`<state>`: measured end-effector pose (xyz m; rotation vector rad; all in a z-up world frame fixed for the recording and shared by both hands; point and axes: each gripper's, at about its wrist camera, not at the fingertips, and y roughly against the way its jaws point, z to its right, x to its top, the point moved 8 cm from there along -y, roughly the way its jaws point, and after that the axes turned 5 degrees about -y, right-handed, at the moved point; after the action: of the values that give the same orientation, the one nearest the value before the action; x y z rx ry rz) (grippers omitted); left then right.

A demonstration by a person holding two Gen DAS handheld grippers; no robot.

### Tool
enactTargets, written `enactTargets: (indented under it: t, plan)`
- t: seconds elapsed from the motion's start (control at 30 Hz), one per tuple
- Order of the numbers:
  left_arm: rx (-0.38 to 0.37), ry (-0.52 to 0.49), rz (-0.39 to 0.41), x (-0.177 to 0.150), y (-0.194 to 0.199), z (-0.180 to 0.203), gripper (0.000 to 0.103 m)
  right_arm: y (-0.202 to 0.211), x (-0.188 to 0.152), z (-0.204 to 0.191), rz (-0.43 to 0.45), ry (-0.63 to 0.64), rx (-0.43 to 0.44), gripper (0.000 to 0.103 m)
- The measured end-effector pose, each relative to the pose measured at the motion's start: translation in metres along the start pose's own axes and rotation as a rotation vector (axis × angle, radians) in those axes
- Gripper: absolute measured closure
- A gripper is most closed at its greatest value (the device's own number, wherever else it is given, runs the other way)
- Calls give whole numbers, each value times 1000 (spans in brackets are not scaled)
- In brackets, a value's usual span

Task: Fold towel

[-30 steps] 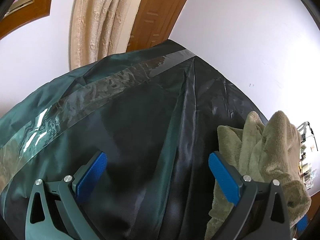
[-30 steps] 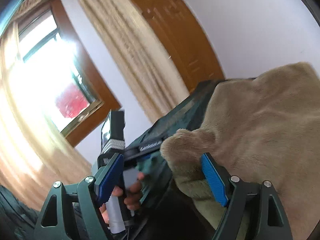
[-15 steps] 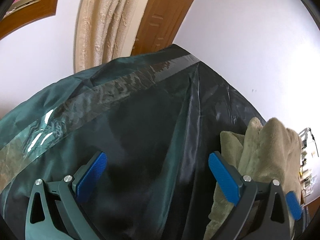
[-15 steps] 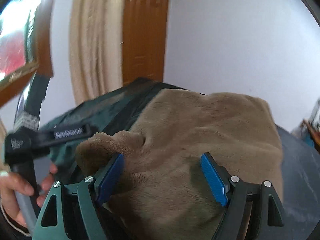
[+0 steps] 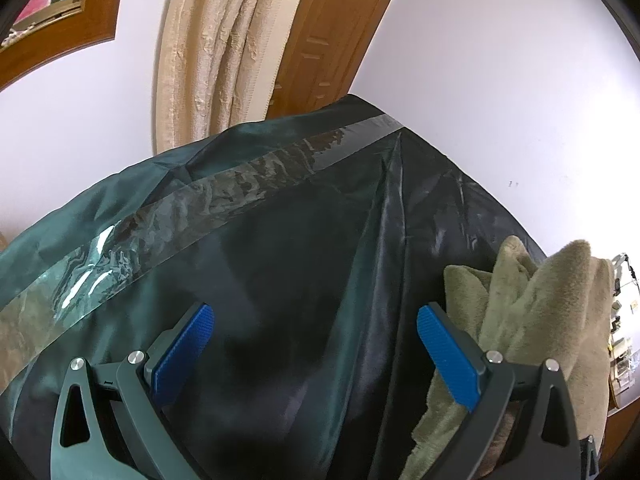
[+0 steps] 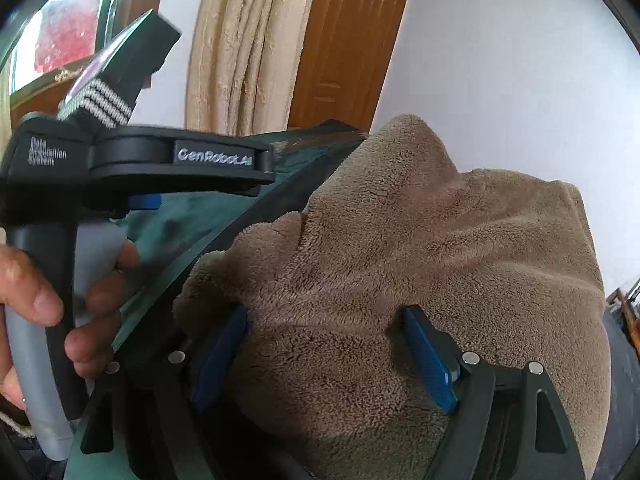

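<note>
Right hand-held gripper (image 6: 324, 354) spread wide, straddling bunched brown towel (image 6: 420, 248).

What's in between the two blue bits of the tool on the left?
Only bare dark green cloth. In the left wrist view, the left tool is open and holds nothing; the towel sits off beside its right finger.

Towel (image 6: 420, 248): plush tan-brown fleece | state: bunched and rumpled, soft ridges and folds, not flat | pose: heaped, one thick rolled edge at its left | location: on dark green cloth, at that cloth's right side (image 5: 552, 300)
</note>
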<state>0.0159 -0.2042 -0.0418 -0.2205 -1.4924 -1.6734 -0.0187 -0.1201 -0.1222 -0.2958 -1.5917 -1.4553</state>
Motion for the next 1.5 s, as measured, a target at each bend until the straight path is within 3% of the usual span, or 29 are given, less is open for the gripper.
enactTargets:
  t: [0.13,0.23,0.4,0.53,0.77,0.9,0.97,1.1,1.27,1.37,1.5]
  plan:
    - [-10,-39,2,-2,-1,8,1,17,6,11,31,-74,58,21]
    - [-38,-81,-13,-8,8,16,1,56,6,26,95,-153,83,21]
    - [-135,-145,74,1,63,39,1,109,-18,92,160,-291,-42,21]
    - [-212,-321,138,-2,94,87,1,132,-39,128,160,-379,-118,21]
    - [-250,-581,85,-40,76,153,1,134,-62,131,105,-323,-166,21]
    - [-167,-552,-35,-54,32,143,1,126,-79,138,37,-310,-194,20]
    - [-181,-514,-86,-60,19,138,0,116,-90,142,-17,-320,-177,15]
    - [-155,-559,-39,-63,17,139,0,105,-96,139,-56,-319,-144,13]
    - [-204,-521,-84,-60,12,138,0,102,-97,138,-53,-300,-132,10]
    - [-206,-530,-83,-51,20,137,0,107,-94,138,-29,-288,-134,10]
    - [-202,-551,-8,-31,46,146,0,128,-77,133,67,-268,-133,10]
